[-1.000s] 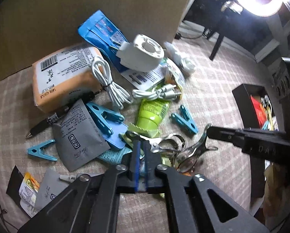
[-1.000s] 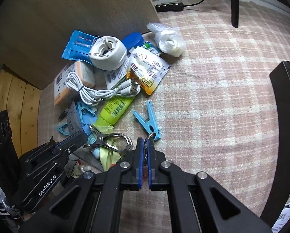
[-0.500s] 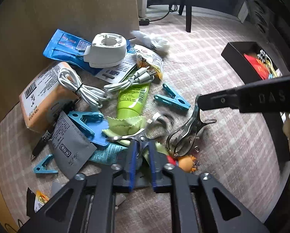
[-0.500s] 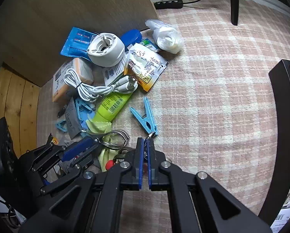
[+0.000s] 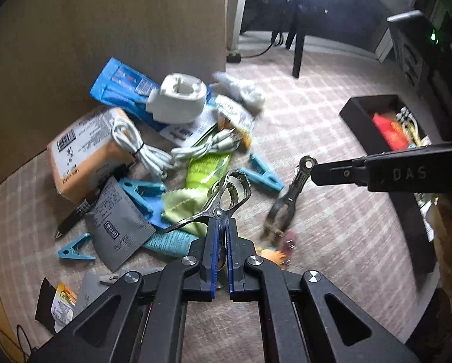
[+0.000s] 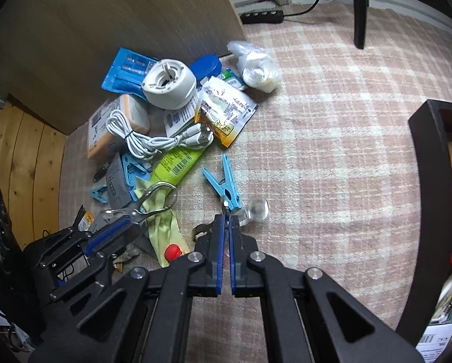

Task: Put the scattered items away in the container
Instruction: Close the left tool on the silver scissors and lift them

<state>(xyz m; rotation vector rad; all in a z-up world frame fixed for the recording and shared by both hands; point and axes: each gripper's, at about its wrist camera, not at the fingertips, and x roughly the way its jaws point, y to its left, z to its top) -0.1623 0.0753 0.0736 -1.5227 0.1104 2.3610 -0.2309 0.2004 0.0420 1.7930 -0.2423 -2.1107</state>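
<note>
A wooden board (image 6: 111,24) walls the far side of the checked carpet (image 6: 331,139); bare carpet runs right to the black container (image 5: 374,121). The scattered items (image 6: 171,133) crowd the board. Left gripper (image 5: 221,230) is clamped on a metal clip (image 5: 222,199); right gripper (image 6: 227,224) is clamped on another metal clip (image 5: 289,199).

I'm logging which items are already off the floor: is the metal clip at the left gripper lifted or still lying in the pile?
Lifted. The left gripper is shut on the metal clip, which sticks up above the yellow cloth.
</note>
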